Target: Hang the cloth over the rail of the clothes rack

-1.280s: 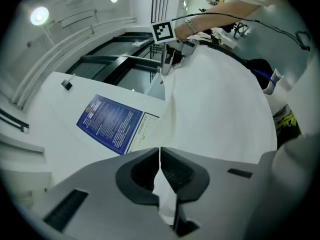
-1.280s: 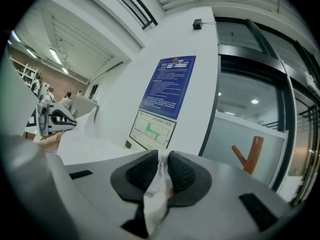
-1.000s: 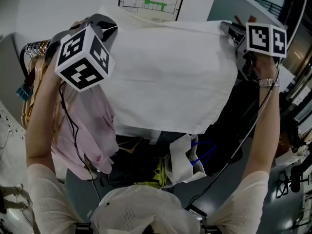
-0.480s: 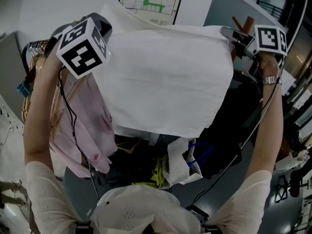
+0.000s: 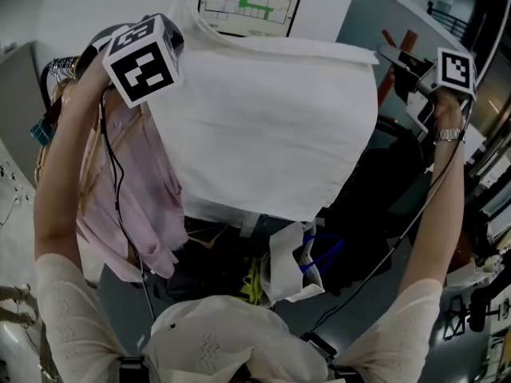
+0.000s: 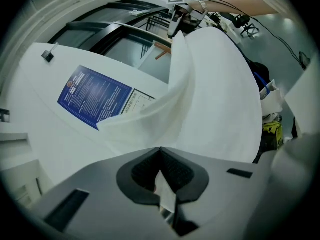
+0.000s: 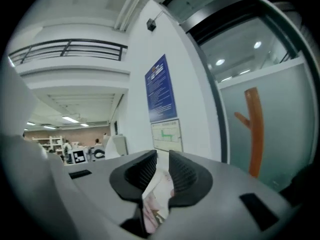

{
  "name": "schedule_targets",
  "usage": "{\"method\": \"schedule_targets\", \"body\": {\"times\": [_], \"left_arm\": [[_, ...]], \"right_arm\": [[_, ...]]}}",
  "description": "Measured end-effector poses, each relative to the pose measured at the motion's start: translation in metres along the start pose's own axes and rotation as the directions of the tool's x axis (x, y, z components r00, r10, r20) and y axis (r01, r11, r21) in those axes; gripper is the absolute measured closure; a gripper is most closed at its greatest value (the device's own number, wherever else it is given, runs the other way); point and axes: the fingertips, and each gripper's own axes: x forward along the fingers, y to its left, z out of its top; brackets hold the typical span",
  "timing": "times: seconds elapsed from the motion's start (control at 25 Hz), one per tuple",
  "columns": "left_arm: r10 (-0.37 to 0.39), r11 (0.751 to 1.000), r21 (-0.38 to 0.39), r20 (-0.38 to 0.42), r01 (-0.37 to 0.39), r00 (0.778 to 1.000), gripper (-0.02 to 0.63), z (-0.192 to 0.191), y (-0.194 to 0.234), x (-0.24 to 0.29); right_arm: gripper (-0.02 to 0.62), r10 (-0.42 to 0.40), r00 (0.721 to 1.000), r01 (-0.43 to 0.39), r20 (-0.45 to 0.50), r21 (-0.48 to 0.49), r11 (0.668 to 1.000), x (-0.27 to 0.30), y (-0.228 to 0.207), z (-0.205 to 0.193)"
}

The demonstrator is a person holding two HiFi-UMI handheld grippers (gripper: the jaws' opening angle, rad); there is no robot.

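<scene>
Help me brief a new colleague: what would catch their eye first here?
A big white cloth fills the middle of the head view, its top corners pinched by the left gripper and the right gripper. A pink shirt hangs at the left, below the left gripper.

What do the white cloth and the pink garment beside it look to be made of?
The white cloth: thin woven fabric, matte, possibly cotton; it drapes in soft folds with faint creases. The pink garment: light, soft fabric, matte, hanging limp and wrinkled; fibre unclear.
</scene>
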Motion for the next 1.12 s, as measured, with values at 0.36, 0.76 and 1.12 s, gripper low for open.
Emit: {"method": "schedule_targets", "body": {"times": [0.36, 0.76, 1.12], "left_arm": [[0.025, 0.999, 0.021, -0.049, -0.024, 0.999, 0.594, -0.002, 0.003, 0.002], [0.224, 0.959, -0.201, 0.105, -0.200, 0.969, 0.594, -0.001, 0.028, -0.005], [0.375, 0.895, -0.338, 0.214, -0.291, 0.902, 0.594, -0.002, 0.057, -0.038]], "right_arm": [[0.520, -0.210, 0.975, 0.223, 0.076, -0.322, 0.920, -0.010, 0.044, -0.016], [0.520, -0.168, 0.957, 0.261, 0.238, -0.443, 0.858, -0.016, 0.136, -0.065], [0.520, -0.248, 0.937, 0.334, 0.248, -0.418, 0.845, -0.016, 0.153, -0.114]]}}
